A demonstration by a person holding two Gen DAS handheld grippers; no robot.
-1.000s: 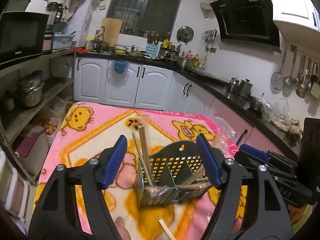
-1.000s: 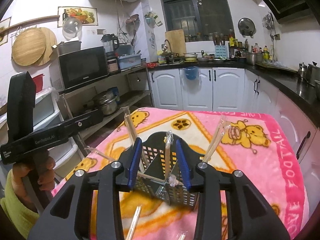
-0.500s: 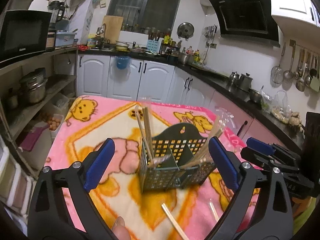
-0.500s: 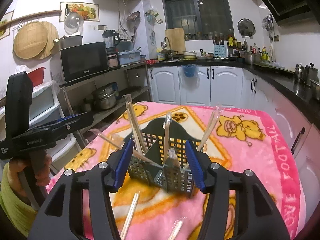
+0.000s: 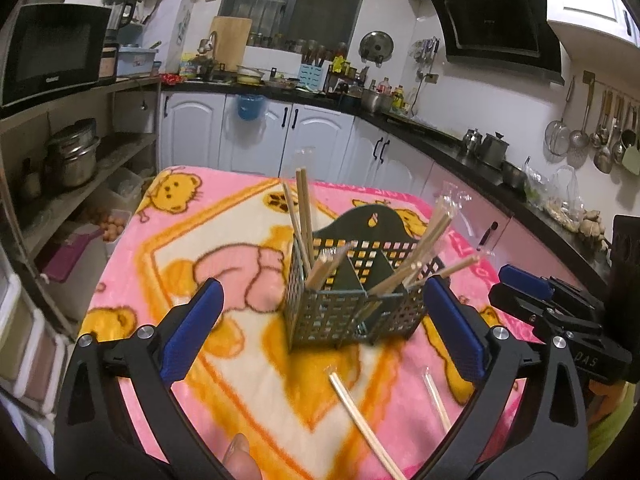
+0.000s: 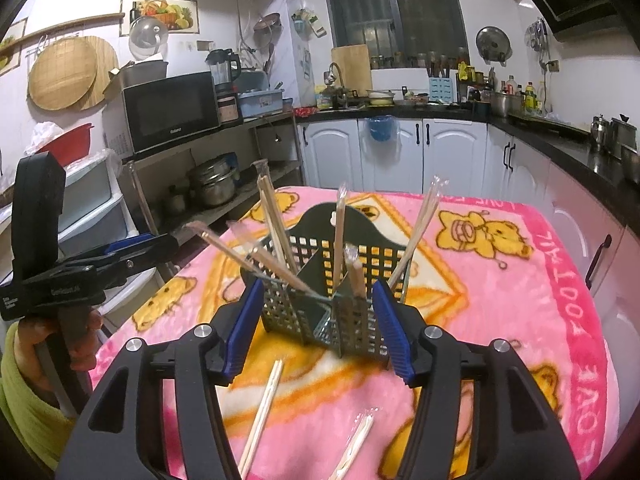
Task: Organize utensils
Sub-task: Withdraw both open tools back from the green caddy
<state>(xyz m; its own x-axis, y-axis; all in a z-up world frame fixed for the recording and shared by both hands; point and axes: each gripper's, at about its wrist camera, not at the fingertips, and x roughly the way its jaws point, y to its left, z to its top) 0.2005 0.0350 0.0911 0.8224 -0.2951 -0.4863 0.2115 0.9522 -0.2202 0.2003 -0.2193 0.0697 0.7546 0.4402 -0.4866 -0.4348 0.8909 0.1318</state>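
A dark mesh utensil basket (image 5: 352,312) (image 6: 280,308) stands on a pink cartoon blanket (image 5: 200,240) and holds several chopsticks (image 5: 304,208) (image 6: 276,216), some in clear wrappers. A bare chopstick pair (image 5: 360,420) (image 6: 262,412) and a wrapped pair (image 5: 436,400) (image 6: 356,444) lie loose in front of it. My left gripper (image 5: 322,282) is short of the basket, its jaws opening wide with nothing between the pads. My right gripper (image 6: 318,284) is open and empty too, just short of the basket's near corner.
Each view shows the other gripper off to the side, right gripper (image 5: 552,312) and left gripper (image 6: 80,272), which a hand in a yellow-green sleeve holds. A shelf with pots (image 5: 72,156) runs along the left, and counters with white cabinets (image 6: 440,148) line the back and right.
Both grippers have drawn back from the basket and sunk a little. Both pairs of jaws have widened. The loose chopsticks on the blanket have come into view.
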